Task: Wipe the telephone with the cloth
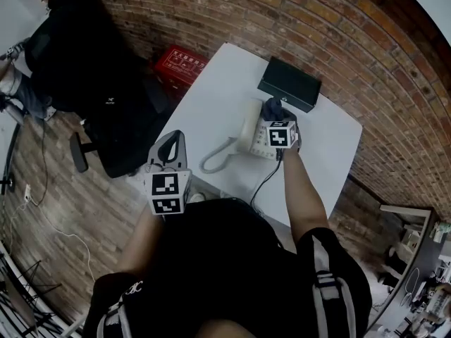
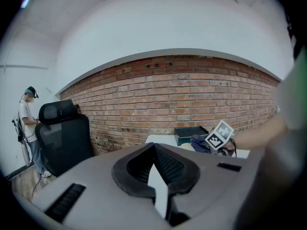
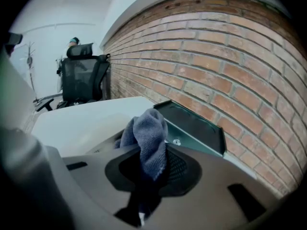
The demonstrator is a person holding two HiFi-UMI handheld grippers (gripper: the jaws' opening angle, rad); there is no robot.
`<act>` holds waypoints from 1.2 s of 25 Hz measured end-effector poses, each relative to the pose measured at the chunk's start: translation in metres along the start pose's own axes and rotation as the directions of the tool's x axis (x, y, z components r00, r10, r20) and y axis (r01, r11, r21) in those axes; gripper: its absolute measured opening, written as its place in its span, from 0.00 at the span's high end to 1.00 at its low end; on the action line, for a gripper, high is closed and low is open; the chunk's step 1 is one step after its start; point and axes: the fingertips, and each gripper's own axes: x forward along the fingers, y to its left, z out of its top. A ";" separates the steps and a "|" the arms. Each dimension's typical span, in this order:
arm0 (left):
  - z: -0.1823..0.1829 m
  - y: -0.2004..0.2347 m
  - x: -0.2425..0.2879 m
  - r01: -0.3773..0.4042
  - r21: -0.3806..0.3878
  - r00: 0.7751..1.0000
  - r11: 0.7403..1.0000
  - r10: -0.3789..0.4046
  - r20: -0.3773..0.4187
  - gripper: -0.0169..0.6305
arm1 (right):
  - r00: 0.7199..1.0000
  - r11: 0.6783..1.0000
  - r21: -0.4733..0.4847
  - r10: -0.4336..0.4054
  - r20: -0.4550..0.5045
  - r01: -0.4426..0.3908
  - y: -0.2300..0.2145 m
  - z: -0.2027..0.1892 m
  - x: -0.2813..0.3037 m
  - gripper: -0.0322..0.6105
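Observation:
A pale telephone (image 1: 254, 138) with a coiled cord (image 1: 217, 159) lies on the white table (image 1: 211, 104). My right gripper (image 1: 276, 118) is over the telephone's far end, shut on a blue-grey cloth (image 1: 271, 108). In the right gripper view the cloth (image 3: 148, 138) bunches up out of the jaws and hides most of the telephone. My left gripper (image 1: 173, 141) is held off the table's near left edge, close to the person's body. It is shut with nothing in it. From the left gripper view, the cloth (image 2: 199, 142) shows far off on the table.
A black box (image 1: 289, 83) lies on the table beyond the telephone, near the brick wall. A black office chair (image 1: 91, 62) and a red box (image 1: 180, 63) stand on the floor to the left. A black cable (image 1: 264, 182) runs off the near table edge.

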 end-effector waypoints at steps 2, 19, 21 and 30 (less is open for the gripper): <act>0.000 -0.002 0.000 0.009 0.006 1.000 1.000 -0.009 0.004 0.98 | 0.999 0.997 -0.071 0.036 0.001 -0.035 0.016 0.001 0.000 0.87; -0.006 -0.002 0.007 0.061 -0.002 0.998 0.998 -0.061 -0.003 0.98 | 0.999 0.986 -0.163 0.038 -0.009 -0.039 0.064 -0.032 -0.024 0.87; -0.007 -0.003 0.009 0.071 0.000 0.997 0.997 -0.071 -0.005 0.98 | 0.998 0.987 -0.150 0.056 -0.030 -0.060 0.068 -0.035 -0.026 0.87; -0.006 -0.010 0.017 0.120 0.013 0.993 0.993 -0.120 -0.008 0.98 | 0.981 0.982 0.061 0.183 -0.062 -0.180 0.077 -0.053 -0.033 0.87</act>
